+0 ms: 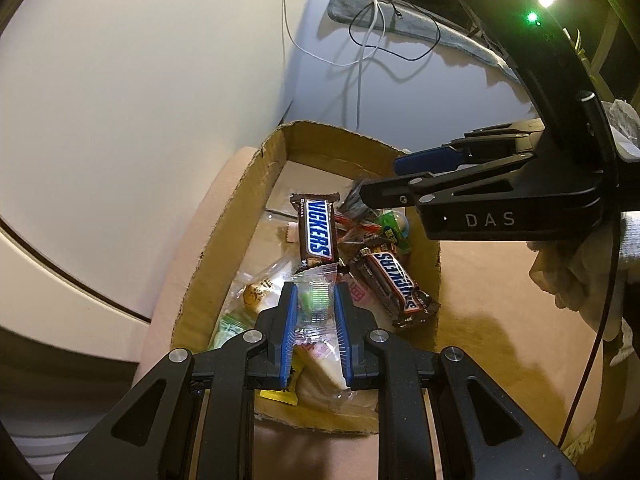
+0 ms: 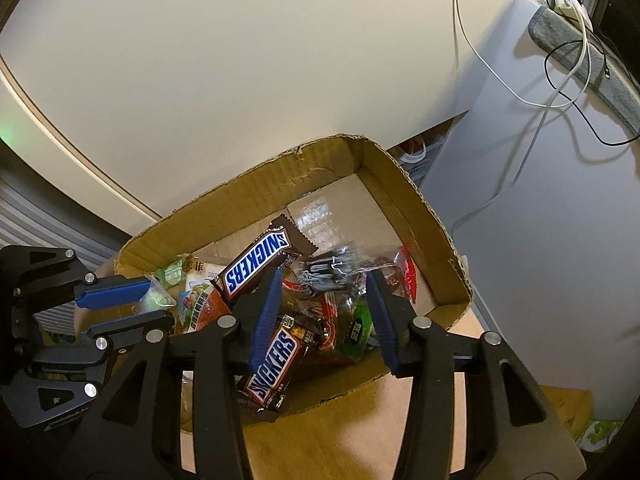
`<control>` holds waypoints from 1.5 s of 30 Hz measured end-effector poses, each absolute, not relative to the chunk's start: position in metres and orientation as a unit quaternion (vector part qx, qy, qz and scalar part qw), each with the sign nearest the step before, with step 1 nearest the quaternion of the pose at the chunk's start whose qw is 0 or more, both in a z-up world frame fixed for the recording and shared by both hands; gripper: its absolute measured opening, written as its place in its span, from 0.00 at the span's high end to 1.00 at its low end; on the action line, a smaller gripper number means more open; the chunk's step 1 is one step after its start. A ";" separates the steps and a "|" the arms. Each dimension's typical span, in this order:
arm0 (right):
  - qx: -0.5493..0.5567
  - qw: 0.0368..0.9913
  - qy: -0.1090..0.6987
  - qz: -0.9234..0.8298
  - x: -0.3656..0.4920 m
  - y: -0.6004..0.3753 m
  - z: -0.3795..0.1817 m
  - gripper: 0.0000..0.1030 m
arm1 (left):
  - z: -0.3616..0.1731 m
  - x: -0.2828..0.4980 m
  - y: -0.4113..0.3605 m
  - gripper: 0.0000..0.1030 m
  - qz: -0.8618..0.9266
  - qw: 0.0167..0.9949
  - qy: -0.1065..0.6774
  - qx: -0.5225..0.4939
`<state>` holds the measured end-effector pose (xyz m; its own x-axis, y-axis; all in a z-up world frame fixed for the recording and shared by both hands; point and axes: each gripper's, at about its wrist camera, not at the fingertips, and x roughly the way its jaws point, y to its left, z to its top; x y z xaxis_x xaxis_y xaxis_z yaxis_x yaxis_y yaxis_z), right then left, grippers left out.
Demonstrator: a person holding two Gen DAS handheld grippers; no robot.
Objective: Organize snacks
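Observation:
An open cardboard box [image 1: 276, 148] [image 2: 400, 176] holds a heap of snacks. Among them are two Snickers bars [image 1: 316, 232] [image 1: 394, 280] [image 2: 256, 264] [image 2: 272, 364], a green packet [image 1: 394, 228] [image 2: 358, 332], red wrappers and a clear bag with black stripes [image 2: 328, 268]. My left gripper [image 1: 315, 286] [image 2: 160, 300] hangs over the box's near end, shut on a small clear packet with green candy [image 1: 316, 304] [image 2: 156, 296]. At the other end my right gripper [image 2: 323, 276] [image 1: 380, 178] stands open above the pile, its blue pads apart and pressing on nothing.
The box rests on a tan surface [image 1: 500, 320] beside a white panel [image 1: 140, 100]. White and black cables [image 1: 372, 20] [image 2: 560, 92] trail over a pale wall behind. A grey mat [image 2: 580, 44] lies at the far back. A white cloth [image 1: 560, 272] sits right of the box.

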<state>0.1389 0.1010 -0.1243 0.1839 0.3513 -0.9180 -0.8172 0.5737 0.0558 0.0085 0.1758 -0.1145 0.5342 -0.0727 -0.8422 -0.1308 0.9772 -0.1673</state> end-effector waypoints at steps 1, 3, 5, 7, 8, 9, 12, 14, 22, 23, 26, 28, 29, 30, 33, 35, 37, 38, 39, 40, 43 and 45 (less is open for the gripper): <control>-0.234 0.733 0.499 0.398 0.139 0.101 -0.124 0.54 | -0.114 0.009 0.176 0.83 0.017 0.869 0.483 -0.105; -0.235 0.734 0.499 0.397 0.139 0.101 -0.124 0.48 | -0.115 0.009 0.175 0.79 0.018 0.869 0.484 -0.104; -0.235 0.735 0.498 0.395 0.139 0.100 -0.124 0.35 | -0.115 0.009 0.175 0.70 0.020 0.869 0.484 -0.101; -0.230 0.740 0.496 0.391 0.140 0.097 -0.123 0.30 | -0.115 0.009 0.175 0.63 0.022 0.869 0.484 -0.100; -0.230 0.740 0.496 0.391 0.140 0.097 -0.123 0.26 | -0.115 0.009 0.175 0.59 0.023 0.869 0.484 -0.100; -0.228 0.742 0.496 0.388 0.141 0.096 -0.122 0.25 | -0.115 0.009 0.175 0.55 0.024 0.869 0.485 -0.099; -0.225 0.746 0.498 0.382 0.142 0.093 -0.121 0.25 | -0.114 0.009 0.175 0.46 0.029 0.868 0.486 -0.095; -0.223 0.747 0.500 0.377 0.143 0.090 -0.121 0.25 | -0.114 0.009 0.174 0.42 0.031 0.867 0.488 -0.094; -0.211 0.752 0.506 0.366 0.142 0.080 -0.119 0.25 | -0.112 0.006 0.172 0.41 0.037 0.866 0.491 -0.090; -0.210 0.753 0.505 0.366 0.141 0.079 -0.118 0.25 | -0.112 0.006 0.172 0.41 0.038 0.866 0.491 -0.090; -0.205 0.756 0.503 0.366 0.138 0.075 -0.113 0.25 | -0.109 0.005 0.171 0.41 0.040 0.866 0.489 -0.092; -0.201 0.759 0.501 0.365 0.135 0.071 -0.109 0.25 | -0.107 0.003 0.170 0.41 0.041 0.868 0.487 -0.089; -0.200 0.760 0.499 0.365 0.134 0.070 -0.107 0.25 | -0.105 0.002 0.169 0.41 0.041 0.869 0.485 -0.088; -0.199 0.761 0.498 0.365 0.132 0.068 -0.106 0.25 | -0.104 0.001 0.168 0.41 0.042 0.870 0.484 -0.087; -0.195 0.765 0.494 0.365 0.127 0.063 -0.101 0.25 | -0.101 -0.002 0.167 0.41 0.044 0.872 0.480 -0.088; -0.193 0.768 0.491 0.363 0.122 0.060 -0.098 0.25 | -0.100 -0.003 0.167 0.41 0.046 0.873 0.478 -0.087; -0.193 0.771 0.489 0.360 0.118 0.057 -0.096 0.25 | -0.097 -0.004 0.167 0.41 0.046 0.874 0.476 -0.087; -0.193 0.773 0.487 0.358 0.113 0.054 -0.095 0.25 | -0.096 -0.005 0.167 0.41 0.046 0.875 0.475 -0.087; -0.193 0.773 0.487 0.358 0.113 0.054 -0.095 0.25 | -0.095 -0.006 0.167 0.41 0.047 0.876 0.473 -0.087; -0.192 0.774 0.486 0.357 0.110 0.051 -0.094 0.25 | -0.094 -0.007 0.167 0.41 0.048 0.876 0.472 -0.086; -0.183 0.780 0.485 0.351 0.102 0.041 -0.089 0.25 | -0.090 -0.014 0.167 0.41 0.052 0.878 0.468 -0.084; -0.175 0.785 0.483 0.348 0.097 0.033 -0.086 0.25 | -0.086 -0.021 0.167 0.41 0.055 0.881 0.462 -0.084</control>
<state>0.0968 0.0334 -0.0859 0.2919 0.3768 -0.8791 -0.7140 0.6974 0.0619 -0.0209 0.1667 -0.0857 0.5676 0.0188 -0.8231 -0.1744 0.9798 -0.0978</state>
